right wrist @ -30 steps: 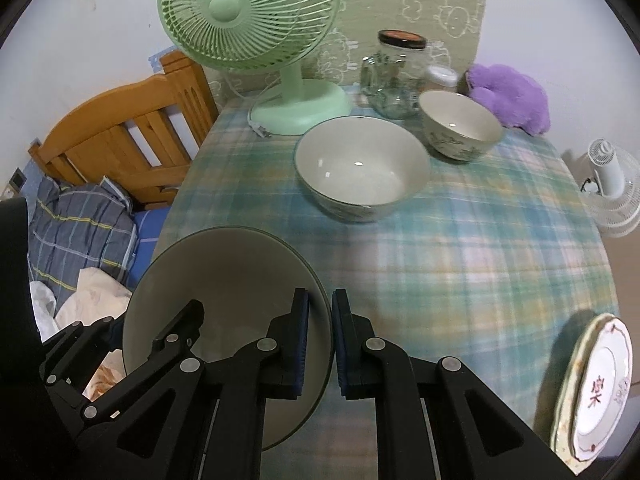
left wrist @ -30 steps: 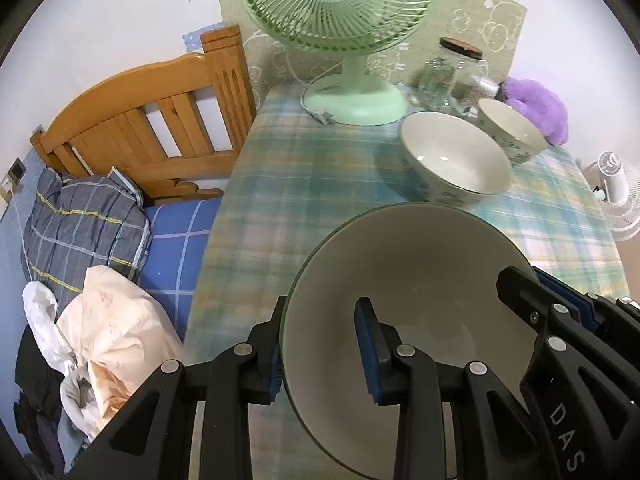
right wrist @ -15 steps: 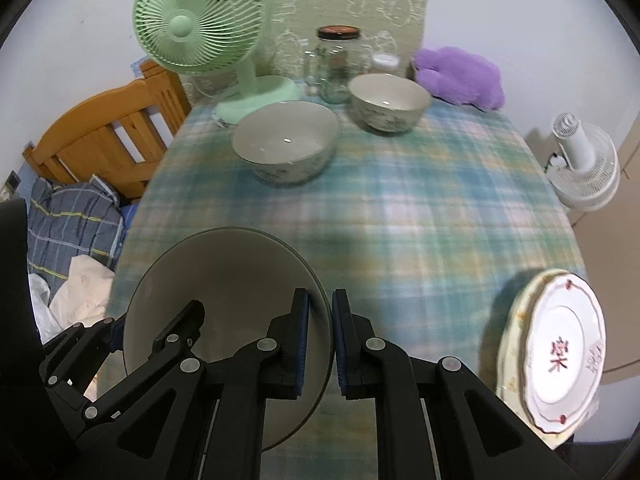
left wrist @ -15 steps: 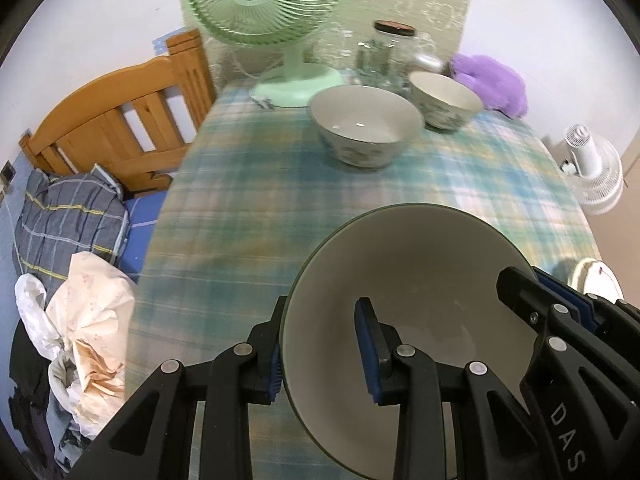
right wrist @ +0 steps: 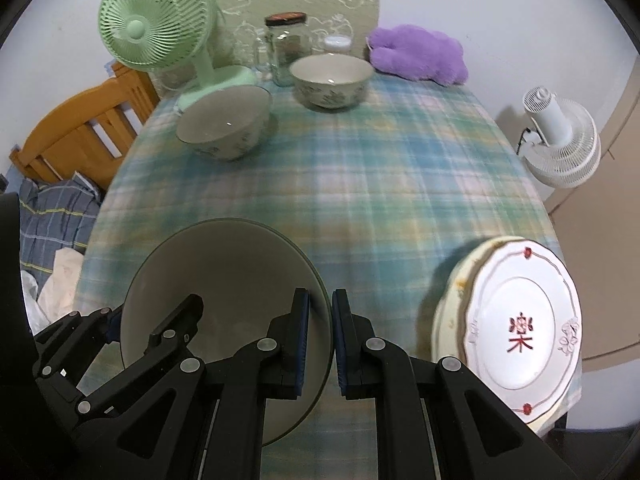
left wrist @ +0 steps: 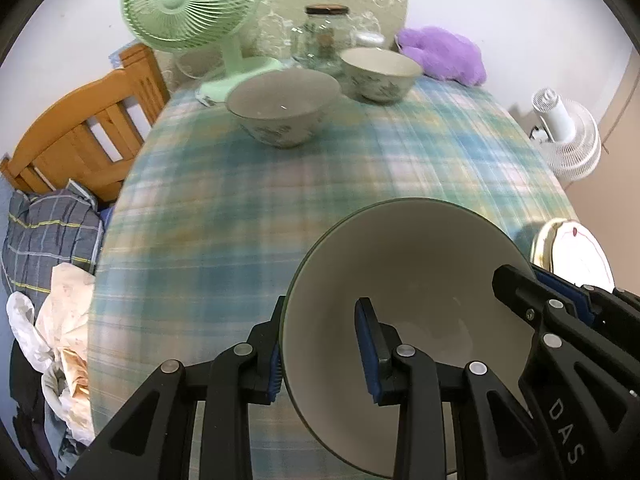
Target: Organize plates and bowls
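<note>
Both grippers hold one large grey-cream bowl [left wrist: 404,280] by its rim above the near side of the table. My left gripper [left wrist: 320,344] is shut on the bowl's left rim. My right gripper [right wrist: 320,340] is shut on the right rim of the same bowl [right wrist: 224,276]. A medium patterned bowl [left wrist: 282,108] and a smaller patterned bowl [left wrist: 380,74] stand at the far side; both also show in the right wrist view, medium bowl [right wrist: 224,124] and small bowl [right wrist: 330,80]. Stacked plates [right wrist: 520,328] lie at the near right edge.
The round table [right wrist: 380,184] has a plaid cloth. A green desk fan [right wrist: 156,32], glass jars [right wrist: 286,46] and a purple plush [right wrist: 416,56] stand along the far wall. A wooden bed frame [left wrist: 80,128] is left; a white floor fan [right wrist: 560,136] is right.
Both grippers with the bowl have pulled back from the far bowls and swung right. The far bowls look smaller, and the stacked plates have come fully into view at the right.
</note>
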Available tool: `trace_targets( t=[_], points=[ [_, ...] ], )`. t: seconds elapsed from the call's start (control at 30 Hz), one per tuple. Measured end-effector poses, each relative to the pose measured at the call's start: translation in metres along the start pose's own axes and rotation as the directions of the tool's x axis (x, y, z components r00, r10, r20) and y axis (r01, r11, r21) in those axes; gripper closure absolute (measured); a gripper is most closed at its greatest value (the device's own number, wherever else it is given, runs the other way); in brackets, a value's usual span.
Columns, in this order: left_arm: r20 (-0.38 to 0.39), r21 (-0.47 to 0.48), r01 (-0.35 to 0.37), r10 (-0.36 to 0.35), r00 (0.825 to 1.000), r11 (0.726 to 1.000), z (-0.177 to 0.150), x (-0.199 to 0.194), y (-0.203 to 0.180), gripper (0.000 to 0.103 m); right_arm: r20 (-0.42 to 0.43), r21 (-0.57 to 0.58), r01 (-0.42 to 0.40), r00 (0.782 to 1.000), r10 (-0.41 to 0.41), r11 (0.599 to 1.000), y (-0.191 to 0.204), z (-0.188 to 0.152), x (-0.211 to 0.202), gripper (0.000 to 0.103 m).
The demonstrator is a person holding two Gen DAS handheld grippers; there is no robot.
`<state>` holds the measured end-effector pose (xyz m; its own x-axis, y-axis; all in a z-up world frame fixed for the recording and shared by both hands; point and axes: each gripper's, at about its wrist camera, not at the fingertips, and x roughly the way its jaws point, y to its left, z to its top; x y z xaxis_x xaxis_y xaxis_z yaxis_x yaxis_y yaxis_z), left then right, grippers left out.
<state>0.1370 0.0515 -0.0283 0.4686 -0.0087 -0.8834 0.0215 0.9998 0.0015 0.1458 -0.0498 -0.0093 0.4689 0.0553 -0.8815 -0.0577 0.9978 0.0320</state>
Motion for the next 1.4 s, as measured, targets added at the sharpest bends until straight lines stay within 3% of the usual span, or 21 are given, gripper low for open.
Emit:
trace_targets(
  t=[0.4, 0.67, 0.9, 1.07, 1.1, 1.4],
  points=[
    [-0.066, 0.012, 0.027, -0.026, 0.997, 1.000, -0.012, 0.016, -0.034, 0.072, -0.063, 0.013, 0.017, 0.998, -0.016, 1.000, -0.036, -0.014, 0.016, 0.088],
    [-0.078, 0.023, -0.003, 0.005, 0.997, 1.000, -0.018, 0.025, -0.043, 0.072, -0.096, 0.008, 0.000, 0.995, 0.001, 1.000, -0.044, -0.021, 0.029, 0.087],
    [-0.092, 0.042, 0.031, -0.027, 0.995, 0.999, -0.020, 0.025, -0.044, 0.062, -0.116, 0.014, 0.010, 0.993, -0.009, 1.000, -0.043, -0.023, 0.032, 0.085],
    [-0.086, 0.074, 0.062, -0.056, 0.995, 0.995, -0.021, 0.019, -0.045, 0.038, -0.126, 0.018, 0.021, 0.992, -0.018, 1.000, -0.041, -0.024, 0.031, 0.083],
    [-0.082, 0.079, 0.062, -0.055, 0.995, 0.995, -0.021, 0.018, -0.045, 0.034, -0.128, 0.020, 0.022, 0.992, -0.019, 1.000, -0.042, -0.024, 0.031, 0.082],
    [-0.049, 0.086, 0.096, -0.092, 0.994, 0.992, -0.012, 0.002, -0.022, 0.029, -0.082, 0.086, 0.073, 0.994, -0.066, 0.994, -0.039, -0.023, 0.011, 0.053]
  ],
)
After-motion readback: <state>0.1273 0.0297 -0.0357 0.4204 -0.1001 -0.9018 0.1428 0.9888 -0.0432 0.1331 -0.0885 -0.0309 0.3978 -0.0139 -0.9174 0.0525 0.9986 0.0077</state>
